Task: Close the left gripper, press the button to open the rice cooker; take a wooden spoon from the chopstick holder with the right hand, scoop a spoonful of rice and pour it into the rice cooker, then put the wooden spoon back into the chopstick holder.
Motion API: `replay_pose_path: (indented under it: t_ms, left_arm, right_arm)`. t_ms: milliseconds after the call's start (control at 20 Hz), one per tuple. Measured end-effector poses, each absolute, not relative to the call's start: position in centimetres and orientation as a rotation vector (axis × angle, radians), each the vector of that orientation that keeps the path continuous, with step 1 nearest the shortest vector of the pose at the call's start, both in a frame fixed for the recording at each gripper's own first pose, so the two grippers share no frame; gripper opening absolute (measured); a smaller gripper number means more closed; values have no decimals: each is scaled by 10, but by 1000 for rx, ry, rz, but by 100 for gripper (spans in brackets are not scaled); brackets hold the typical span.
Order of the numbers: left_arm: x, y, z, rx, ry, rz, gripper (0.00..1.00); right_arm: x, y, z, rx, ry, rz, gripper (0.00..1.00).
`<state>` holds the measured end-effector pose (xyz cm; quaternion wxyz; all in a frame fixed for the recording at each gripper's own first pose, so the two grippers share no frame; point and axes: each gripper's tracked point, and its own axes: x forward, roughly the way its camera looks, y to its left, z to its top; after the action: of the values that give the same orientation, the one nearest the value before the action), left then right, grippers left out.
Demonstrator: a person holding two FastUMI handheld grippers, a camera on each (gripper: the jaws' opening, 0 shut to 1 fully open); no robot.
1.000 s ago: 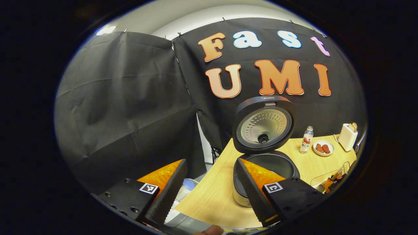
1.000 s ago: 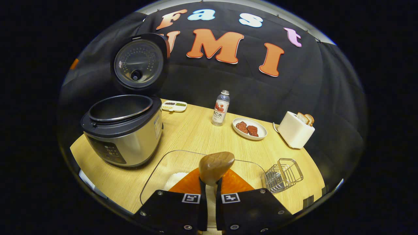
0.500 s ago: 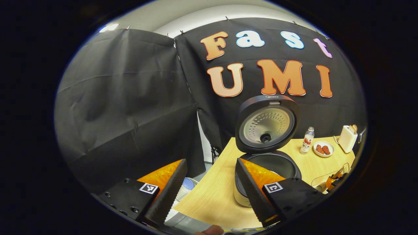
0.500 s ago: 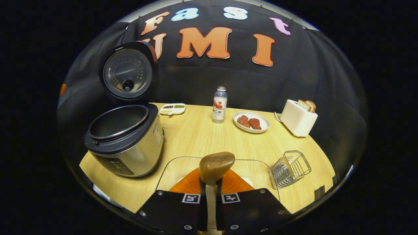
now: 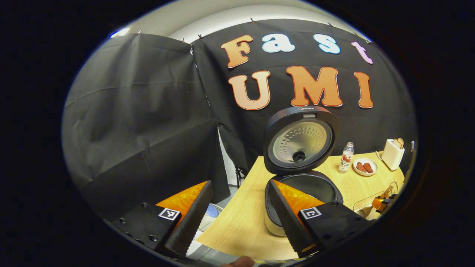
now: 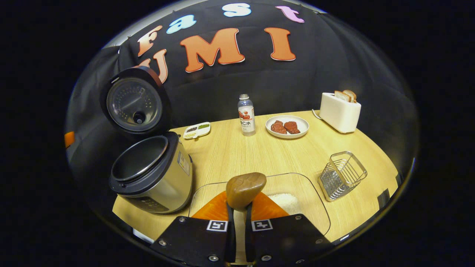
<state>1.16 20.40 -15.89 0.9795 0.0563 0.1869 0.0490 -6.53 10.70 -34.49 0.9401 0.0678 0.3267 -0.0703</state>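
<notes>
Right gripper view, left to right: the rice cooker (image 6: 152, 178) stands lid up at lower left, a glass dish (image 6: 297, 193) of rice lies at bottom centre, and the wire holder (image 6: 342, 175) sits at right. The right gripper (image 6: 237, 218) pinches the spoon (image 6: 245, 189) between narrow fingers above the dish. Left gripper view: the left gripper (image 5: 237, 207), fingers wide and holding nothing, frames the cooker's perforated inner lid (image 5: 300, 140) at centre right.

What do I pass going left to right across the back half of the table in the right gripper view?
Rice cooker with lid up → small divided dish → bottle → plate of meat → toaster with bread.
</notes>
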Motion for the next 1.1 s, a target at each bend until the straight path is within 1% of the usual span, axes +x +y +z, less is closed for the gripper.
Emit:
replay_pose_path:
  t_ms: [200, 250, 300, 350, 500, 800, 850, 900, 950, 1000, 1100]
  left_arm:
    - [14, 201, -159, 119, 378, 83, 100]
    - [14, 200, -159, 119, 380, 81, 97]
    - [14, 200, -160, 119, 384, 82, 100]
    - [14, 199, -161, 118, 387, 83, 97]
    - [15, 192, -161, 115, 388, 80, 97]
    - [11, 178, -159, 112, 388, 83, 97]
    - [11, 177, -158, 109, 390, 85, 100]
    - [10, 175, -157, 107, 392, 88, 97]
    - [9, 175, -157, 107, 392, 93, 97]
    - [9, 174, -155, 107, 390, 96, 100]
    - [9, 172, -152, 112, 385, 101, 100]
  right_arm:
    - [-65, 109, -347, 264, 696, -132, 9]
    - [-64, 109, -347, 297, 705, -130, 9]
    - [-64, 108, -348, 336, 717, -126, 9]
    - [-63, 109, -348, 377, 726, -120, 9]
    - [-59, 109, -352, 508, 756, -107, 9]
    - [-57, 112, -356, 639, 802, -47, 9]
    - [-57, 113, -357, 664, 809, -32, 10]
    - [-57, 115, -357, 693, 819, -17, 9]
    - [-58, 117, -357, 728, 827, -1, 9]
    - [-57, 118, -357, 755, 831, 15, 9]
    - [-58, 115, -359, 805, 838, 29, 9]
